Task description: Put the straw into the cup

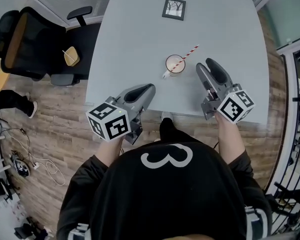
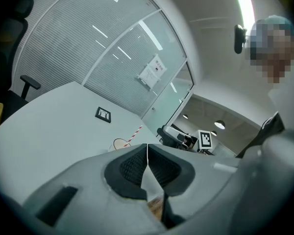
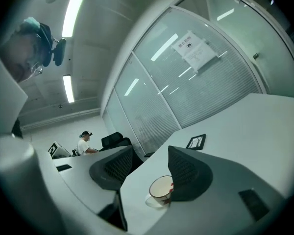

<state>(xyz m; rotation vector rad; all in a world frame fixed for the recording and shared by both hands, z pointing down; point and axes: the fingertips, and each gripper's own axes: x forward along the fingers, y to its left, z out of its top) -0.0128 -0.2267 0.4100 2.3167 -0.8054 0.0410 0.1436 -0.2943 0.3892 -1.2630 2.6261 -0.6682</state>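
Observation:
A white cup [image 1: 175,64] with a dark rim stands on the pale table [image 1: 135,39], near its front edge. A red-and-white striped straw [image 1: 189,51] stands in the cup and leans out to the upper right. My right gripper [image 1: 209,67] hovers just right of the cup, open and with nothing between its fingers. In the right gripper view the cup [image 3: 160,189] shows low between the spread jaws of this gripper [image 3: 149,153]. My left gripper [image 1: 148,89] is at the front edge, left of the cup, and its pads meet, empty [image 2: 147,149]. Past it are the cup [image 2: 119,143] and the straw [image 2: 134,133].
A small black-framed picture [image 1: 174,8] lies flat at the table's far side. A black office chair [image 1: 45,44] stands left of the table on the wooden floor. A glass partition with blinds [image 3: 201,82] runs behind the table. A person [image 3: 85,143] sits far off.

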